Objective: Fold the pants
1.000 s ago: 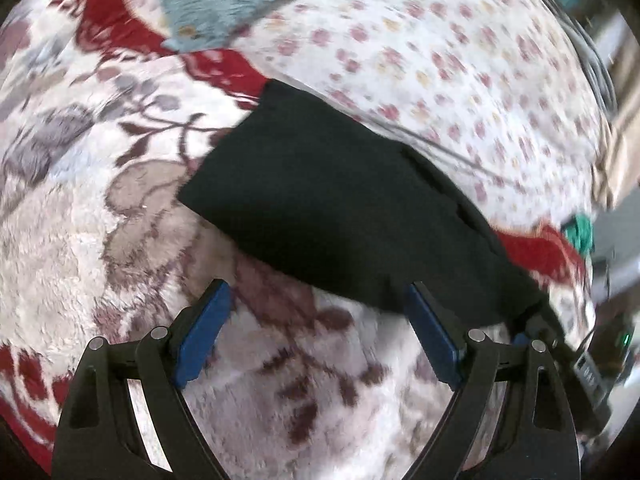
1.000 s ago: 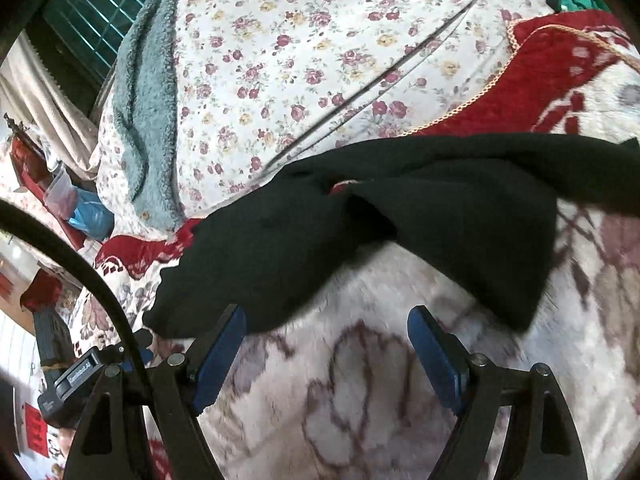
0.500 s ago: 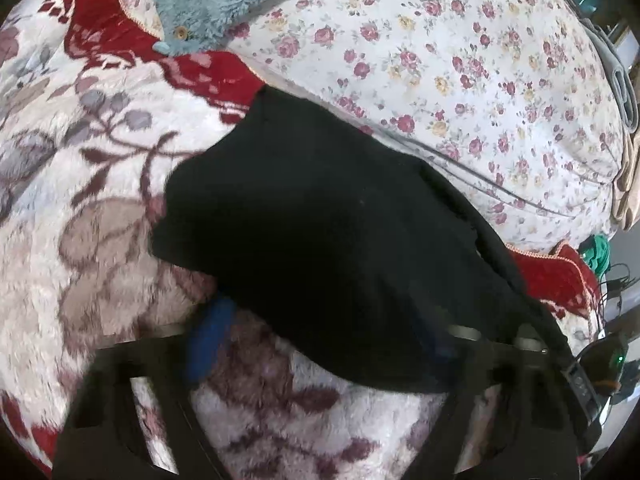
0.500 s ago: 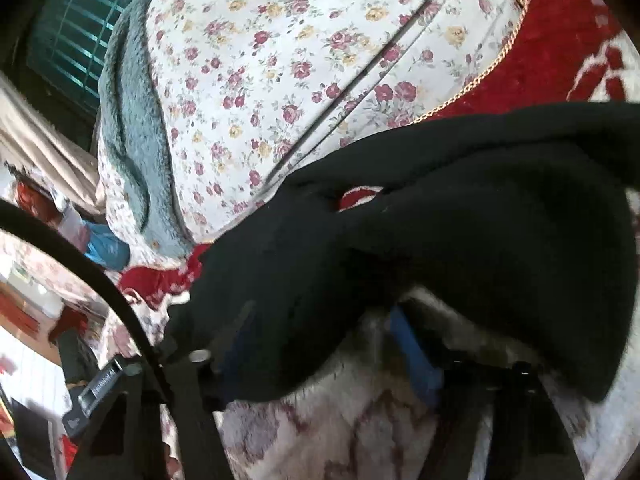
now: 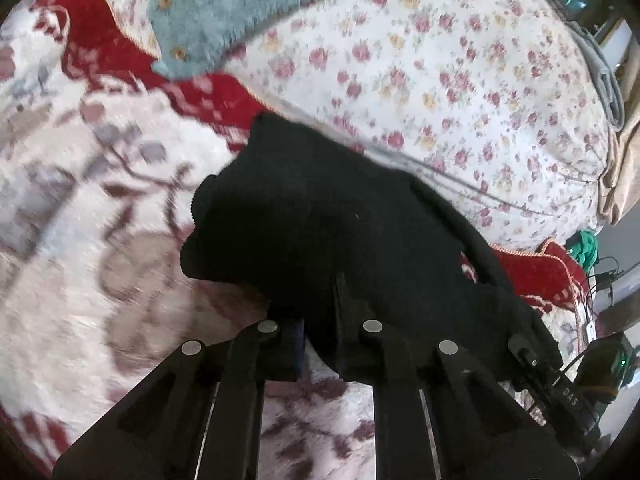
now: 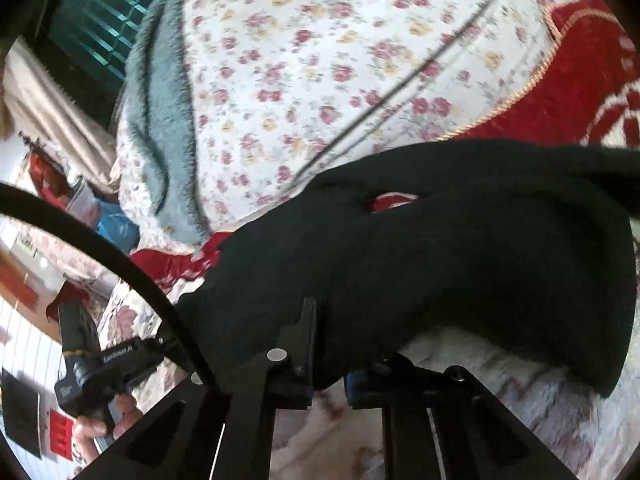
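Observation:
The black pants [image 5: 340,224] lie partly folded on a plush floral blanket [image 5: 80,240]. My left gripper [image 5: 320,336] is shut on the near edge of the pants, its fingertips buried in the black cloth. In the right wrist view the pants [image 6: 460,248] bunch up and lift off the blanket. My right gripper [image 6: 328,364] is shut on their near edge at the other end. A small gap in the folds shows red blanket [image 6: 390,200] underneath.
A rose-print quilt [image 5: 460,80] bulges behind the pants. A teal fleece garment [image 5: 224,16] lies at the back left. A red blanket border [image 6: 560,80] runs along the quilt. The other hand-held gripper [image 6: 108,364] shows at the lower left of the right wrist view.
Both grippers were open in front of the pants a second ago. They moved forward onto the near edge and closed on it; the cloth now bunches and lifts.

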Demonstrator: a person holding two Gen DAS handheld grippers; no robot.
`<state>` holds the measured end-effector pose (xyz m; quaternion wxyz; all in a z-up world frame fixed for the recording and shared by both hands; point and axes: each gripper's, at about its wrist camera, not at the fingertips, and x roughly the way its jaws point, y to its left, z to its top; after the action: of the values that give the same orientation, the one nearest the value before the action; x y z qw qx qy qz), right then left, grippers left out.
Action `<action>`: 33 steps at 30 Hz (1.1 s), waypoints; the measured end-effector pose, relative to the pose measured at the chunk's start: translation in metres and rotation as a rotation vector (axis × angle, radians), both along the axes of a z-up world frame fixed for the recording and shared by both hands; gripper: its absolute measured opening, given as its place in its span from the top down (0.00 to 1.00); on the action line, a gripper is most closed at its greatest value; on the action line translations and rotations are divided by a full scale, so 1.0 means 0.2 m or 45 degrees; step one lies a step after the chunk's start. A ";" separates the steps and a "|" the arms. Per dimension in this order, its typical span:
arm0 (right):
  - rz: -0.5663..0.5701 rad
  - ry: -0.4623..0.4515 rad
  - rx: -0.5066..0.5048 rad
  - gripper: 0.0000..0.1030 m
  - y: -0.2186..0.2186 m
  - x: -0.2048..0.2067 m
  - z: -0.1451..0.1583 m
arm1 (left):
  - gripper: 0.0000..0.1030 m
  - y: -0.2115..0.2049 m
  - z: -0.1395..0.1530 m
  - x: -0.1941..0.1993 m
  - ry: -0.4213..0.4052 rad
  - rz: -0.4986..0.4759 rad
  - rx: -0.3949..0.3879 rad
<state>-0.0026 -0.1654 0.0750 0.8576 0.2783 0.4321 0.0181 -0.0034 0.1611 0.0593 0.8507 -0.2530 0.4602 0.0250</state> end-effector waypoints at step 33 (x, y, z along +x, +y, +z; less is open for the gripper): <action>0.301 0.114 0.088 0.65 0.35 -0.35 -0.03 | 0.72 0.39 0.16 -0.57 0.100 0.185 0.344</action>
<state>-0.0718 -0.0946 0.0696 0.8192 0.2555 0.4988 0.1216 -0.1181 0.2401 0.0917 0.8542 -0.1679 0.4660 0.1580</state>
